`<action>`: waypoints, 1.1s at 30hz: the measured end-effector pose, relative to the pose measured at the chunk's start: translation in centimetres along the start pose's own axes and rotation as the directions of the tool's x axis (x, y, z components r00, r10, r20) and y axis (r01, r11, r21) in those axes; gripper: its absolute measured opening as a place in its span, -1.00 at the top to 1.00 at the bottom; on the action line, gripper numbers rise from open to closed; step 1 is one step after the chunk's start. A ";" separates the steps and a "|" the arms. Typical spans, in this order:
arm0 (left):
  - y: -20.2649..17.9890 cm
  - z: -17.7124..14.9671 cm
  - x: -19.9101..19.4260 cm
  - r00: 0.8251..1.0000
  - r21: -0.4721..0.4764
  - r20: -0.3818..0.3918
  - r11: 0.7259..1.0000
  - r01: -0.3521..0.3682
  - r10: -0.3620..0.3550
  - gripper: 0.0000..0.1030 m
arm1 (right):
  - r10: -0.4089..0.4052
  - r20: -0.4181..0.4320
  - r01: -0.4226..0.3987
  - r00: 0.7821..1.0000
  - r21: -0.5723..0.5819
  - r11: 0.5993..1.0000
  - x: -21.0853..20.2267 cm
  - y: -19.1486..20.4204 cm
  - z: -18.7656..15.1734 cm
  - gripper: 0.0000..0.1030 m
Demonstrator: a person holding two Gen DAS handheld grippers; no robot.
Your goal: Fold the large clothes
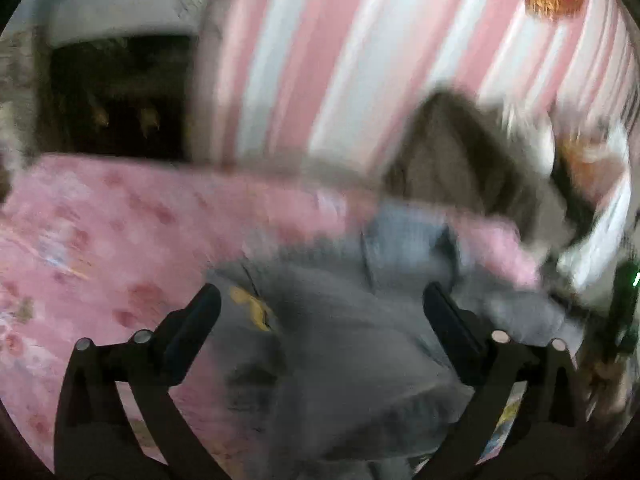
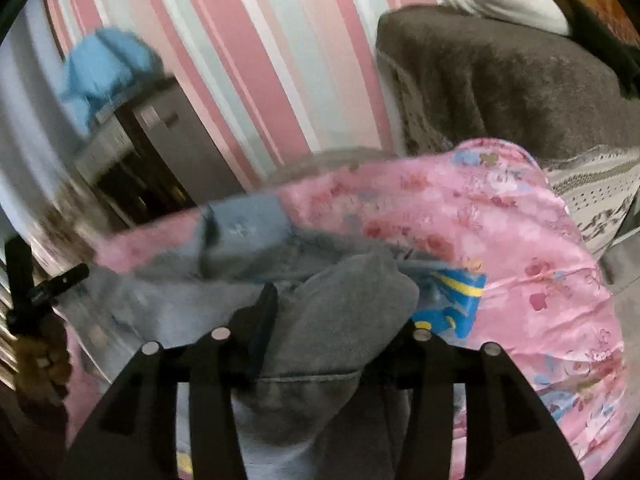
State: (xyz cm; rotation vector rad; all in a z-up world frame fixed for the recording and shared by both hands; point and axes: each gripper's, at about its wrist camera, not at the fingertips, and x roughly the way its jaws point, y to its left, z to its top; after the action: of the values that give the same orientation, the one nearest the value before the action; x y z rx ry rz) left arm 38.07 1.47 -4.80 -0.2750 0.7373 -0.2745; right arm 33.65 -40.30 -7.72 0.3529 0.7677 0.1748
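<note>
While blurred, showed grey garment (image 1: pixel 340 344) bunched on pink floral bedspread (image 1: pixel 100 232), below striped wall (image 1: pixel 320 60). Left gripper (image 1: pixel 320 312) spread wide above garment, nothing pinched. Right gripper (image 2: pixel 340 312) half spread, grey fold between jaws; contact unclear. Brown blanket (image 2: pixel 500 88) right of garment, by wall.

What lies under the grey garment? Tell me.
The grey garment lies on a pink flowered bedcover, which shows around it. A blue and yellow print peeks out at its edge. What is directly beneath the garment is covered.
</note>
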 end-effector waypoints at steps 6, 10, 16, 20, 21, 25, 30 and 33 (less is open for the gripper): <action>0.6 -1.3 -5.1 0.997 0.072 0.045 0.995 -0.071 0.068 -0.94 | 0.132 0.099 -0.135 0.986 0.032 0.990 -4.9 -0.5 0.0 -0.79; 1.6 -5.5 -5.9 0.989 0.117 0.038 0.983 -0.144 0.141 -0.94 | -0.048 0.222 0.043 0.974 0.026 0.999 -8.3 -1.8 -1.8 -0.84; 2.0 -11.0 -4.3 0.979 0.185 -0.043 0.965 -0.188 0.199 -0.94 | -0.171 0.025 0.172 0.985 -0.039 0.984 -6.3 -3.0 -7.5 -0.84; 2.3 -10.9 -2.6 0.978 0.153 -0.077 0.971 -0.181 0.195 -0.94 | -0.123 -0.050 0.121 0.991 -0.035 0.992 -3.8 -2.9 -9.7 -0.84; 2.4 -10.8 -2.5 0.978 0.145 -0.081 0.973 -0.180 0.193 -0.94 | -0.120 -0.057 0.118 0.991 -0.040 0.992 -3.1 -2.7 -9.8 -0.84; 2.5 -11.2 -1.9 0.977 0.120 -0.081 0.975 -0.187 0.197 -0.94 | -0.090 -0.048 0.087 0.995 -0.064 0.994 -1.8 -1.7 -10.0 -0.26; 1.7 -11.5 0.1 0.971 0.120 -0.094 0.971 -0.207 0.219 -0.94 | -0.153 -0.040 0.144 0.987 -0.174 0.974 -0.7 1.0 -10.5 0.42; 1.7 -11.1 0.6 0.980 0.096 -0.091 0.981 -0.167 0.176 -0.52 | -0.131 -0.027 0.126 0.991 -0.138 0.982 -1.6 0.6 -10.4 0.58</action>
State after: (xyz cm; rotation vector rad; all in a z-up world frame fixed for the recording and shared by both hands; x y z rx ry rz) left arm 31.12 1.23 -13.61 -0.1132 0.8397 -0.1566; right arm 25.14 -37.62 -13.37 0.1706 0.8066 0.1112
